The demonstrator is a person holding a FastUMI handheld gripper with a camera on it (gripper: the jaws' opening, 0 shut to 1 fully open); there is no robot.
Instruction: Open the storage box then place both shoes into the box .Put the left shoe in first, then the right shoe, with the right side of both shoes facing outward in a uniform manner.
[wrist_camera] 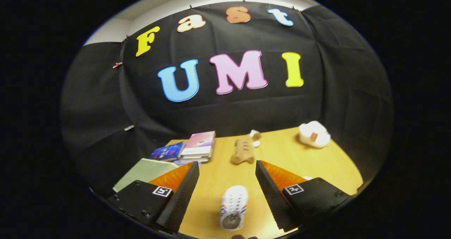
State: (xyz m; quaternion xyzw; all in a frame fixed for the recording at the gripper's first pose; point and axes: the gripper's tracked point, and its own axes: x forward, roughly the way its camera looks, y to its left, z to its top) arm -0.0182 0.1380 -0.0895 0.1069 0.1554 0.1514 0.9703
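A small white clog shoe point(233, 206) with red and blue side stripes lies on the wooden table point(317, 165), between my two fingers and well below them, toe pointing away. My gripper point(227, 167) is open and wide apart, touching nothing. A second white shoe point(314, 134) rests far off at the table's back right corner, beyond the right finger.
A tan plush toy point(243, 151) lies just ahead of the fingers. A stack of books point(198, 147) and a dark blue book point(167, 151) sit at the back left. A pale green flat board or lid point(144, 171) lies beside the left finger.
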